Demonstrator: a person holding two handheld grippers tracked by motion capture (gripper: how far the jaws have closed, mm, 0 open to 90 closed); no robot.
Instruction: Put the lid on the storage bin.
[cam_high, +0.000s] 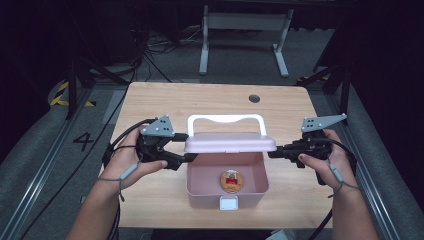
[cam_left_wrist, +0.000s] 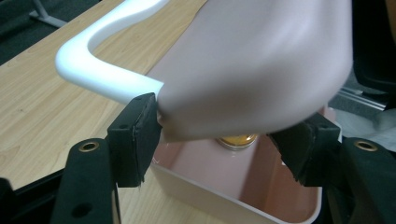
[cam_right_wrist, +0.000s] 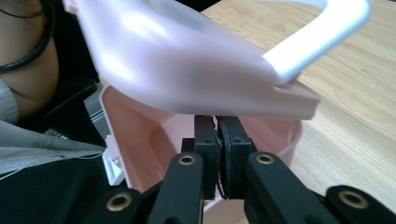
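Note:
A pink plastic box (cam_high: 200, 182) stands near the table's front edge, and a round gold tin (cam_high: 230, 181) with a red label lies inside it. Its pink lid (cam_high: 230, 143) with a white handle (cam_high: 225, 119) is raised over the back of the box. My left gripper (cam_high: 189, 146) is at the lid's left end, open, with the lid's corner (cam_left_wrist: 252, 74) between its wide-set jaws. My right gripper (cam_high: 272, 152) is shut, and its tips (cam_right_wrist: 217, 126) sit just under the lid's right edge (cam_right_wrist: 289, 100). I see nothing between its pads.
The wooden table (cam_high: 150, 100) has bare room behind and beside the box and a round cable hole (cam_high: 254, 98) at the back right. On the floor beyond stands a white frame (cam_high: 245, 22) with cables. A person's sleeve (cam_right_wrist: 28, 144) is close to the box.

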